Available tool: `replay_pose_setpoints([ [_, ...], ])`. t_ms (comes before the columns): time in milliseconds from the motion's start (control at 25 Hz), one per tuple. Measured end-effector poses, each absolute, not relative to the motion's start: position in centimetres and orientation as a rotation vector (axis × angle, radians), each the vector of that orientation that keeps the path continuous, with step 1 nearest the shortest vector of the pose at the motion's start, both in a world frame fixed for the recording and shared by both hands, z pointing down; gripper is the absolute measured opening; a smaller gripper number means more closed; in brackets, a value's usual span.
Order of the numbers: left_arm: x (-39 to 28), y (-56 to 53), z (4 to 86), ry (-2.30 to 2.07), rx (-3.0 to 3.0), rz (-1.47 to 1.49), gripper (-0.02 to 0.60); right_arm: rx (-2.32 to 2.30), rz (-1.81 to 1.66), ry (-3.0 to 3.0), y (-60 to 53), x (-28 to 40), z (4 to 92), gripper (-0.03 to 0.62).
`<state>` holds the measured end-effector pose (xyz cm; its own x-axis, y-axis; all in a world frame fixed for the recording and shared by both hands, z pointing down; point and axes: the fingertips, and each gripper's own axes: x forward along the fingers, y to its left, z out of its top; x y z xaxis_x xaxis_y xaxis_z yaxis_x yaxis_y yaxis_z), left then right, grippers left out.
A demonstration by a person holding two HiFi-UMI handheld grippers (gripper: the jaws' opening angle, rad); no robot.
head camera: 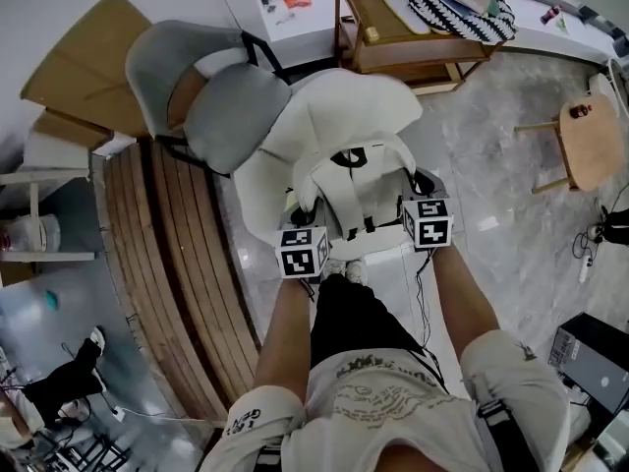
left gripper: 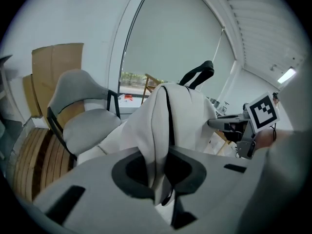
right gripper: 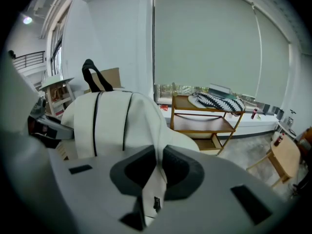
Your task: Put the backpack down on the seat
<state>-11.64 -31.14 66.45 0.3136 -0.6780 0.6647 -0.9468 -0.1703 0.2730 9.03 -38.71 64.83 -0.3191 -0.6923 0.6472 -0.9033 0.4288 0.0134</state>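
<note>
A white backpack (head camera: 346,187) with black trim and a black top handle (left gripper: 197,74) hangs by its shoulder straps over a white shell seat (head camera: 349,106). My left gripper (left gripper: 158,168) is shut on one white strap (left gripper: 157,130), which runs down between its dark pads. My right gripper (right gripper: 157,173) is shut on the other strap (right gripper: 155,179). In the head view both marker cubes sit at the near edge of the backpack, the left gripper (head camera: 306,226) on one side and the right gripper (head camera: 417,197) on the other. Whether the backpack rests on the seat is hidden.
A grey chair (head camera: 228,114) stands just left of the white seat. A wooden shelf cart (head camera: 393,37) with a striped cloth is behind it, and a wooden stool (head camera: 590,142) at the right. A slatted wooden platform (head camera: 167,254) runs along the left.
</note>
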Motion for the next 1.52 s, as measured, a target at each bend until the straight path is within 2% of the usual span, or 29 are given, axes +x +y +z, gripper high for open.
replay_pose_setpoints([
  [760, -15.6, -36.7, 83.0, -1.387, 1.817, 0.655, 0.054, 1.152, 0.486, -2.014, -45.9, 4.1, 80.8, 0.051],
  [1360, -14.3, -35.7, 87.6, -1.345, 1.826, 0.738, 0.057, 1.106, 0.511, -1.982, -45.7, 5.5, 86.2, 0.052],
  [1520, -13.6, -35.1, 88.8, -1.342, 1.812, 0.783, 0.084, 1.123, 0.526, -1.948, -45.4, 6.7, 88.1, 0.063],
])
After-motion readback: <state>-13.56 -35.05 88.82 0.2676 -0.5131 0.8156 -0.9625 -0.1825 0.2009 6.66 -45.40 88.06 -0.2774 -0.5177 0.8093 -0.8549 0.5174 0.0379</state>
